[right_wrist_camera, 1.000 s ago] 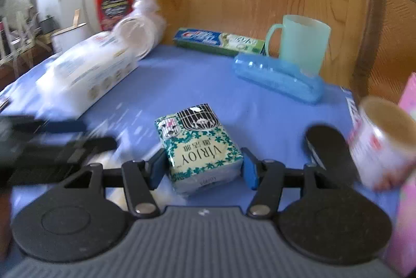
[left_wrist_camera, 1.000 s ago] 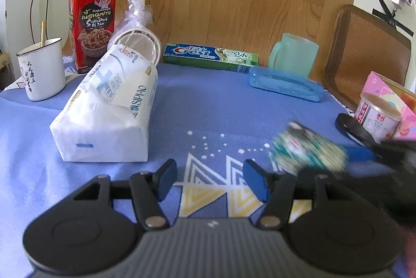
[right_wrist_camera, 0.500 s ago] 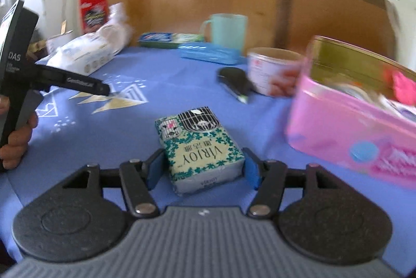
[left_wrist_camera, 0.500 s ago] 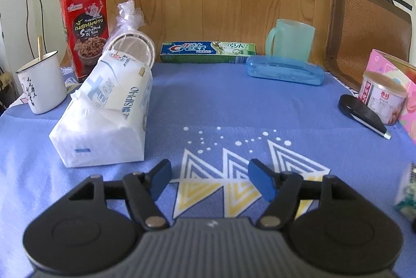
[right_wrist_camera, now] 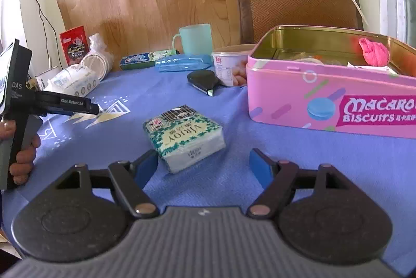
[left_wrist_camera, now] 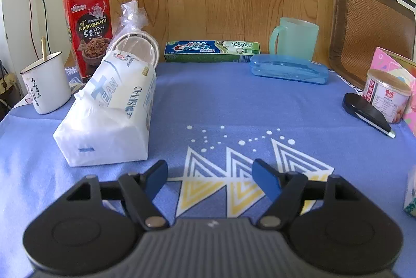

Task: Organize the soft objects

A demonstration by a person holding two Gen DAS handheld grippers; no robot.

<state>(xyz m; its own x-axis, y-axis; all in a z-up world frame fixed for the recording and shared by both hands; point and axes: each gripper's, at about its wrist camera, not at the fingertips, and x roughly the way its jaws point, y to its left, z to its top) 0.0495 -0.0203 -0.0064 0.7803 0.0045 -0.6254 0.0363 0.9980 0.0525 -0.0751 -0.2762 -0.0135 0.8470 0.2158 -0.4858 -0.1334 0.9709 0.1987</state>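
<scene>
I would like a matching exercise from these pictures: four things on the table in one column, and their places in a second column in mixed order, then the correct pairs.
Things
1. small tissue pack
2. pink biscuit tin
3. large white tissue bag
4. blue case

Places
A. in front of the green mug
B. lying beside the white enamel cup
C. on the cloth, just ahead of the open right gripper
D. right of the small tissue pack, lid off

Pairs: 1-C, 2-D, 3-B, 4-A
</scene>
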